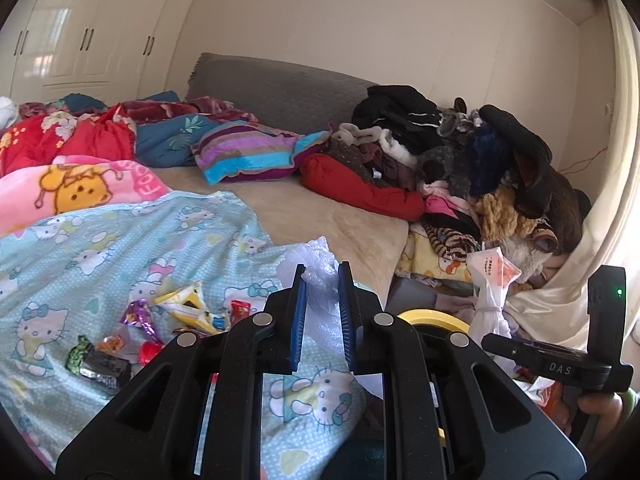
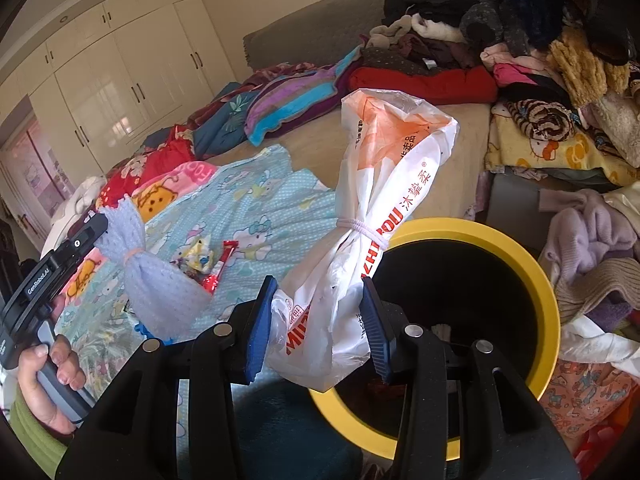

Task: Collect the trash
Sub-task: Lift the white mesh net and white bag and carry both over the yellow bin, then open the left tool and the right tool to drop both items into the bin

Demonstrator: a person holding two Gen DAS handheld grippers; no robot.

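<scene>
Left gripper [image 1: 322, 280] has its blue pads pinched tight on a tied bubble-wrap bundle [image 1: 310, 258], candy wrappers [image 1: 140, 320] scattered on the blanket down to its left. Over to the right gripper [image 2: 320, 292]: jaws partway apart, clamped on a white plastic bag [image 2: 360, 264], with the yellow-rimmed bin [image 2: 532, 280] just behind and right of it.

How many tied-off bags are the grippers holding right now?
2. The white and orange plastic bag, tied with a white band, is clamped in the right gripper beside the yellow-rimmed bin. The bubble-wrap bag is in the left gripper.
</scene>
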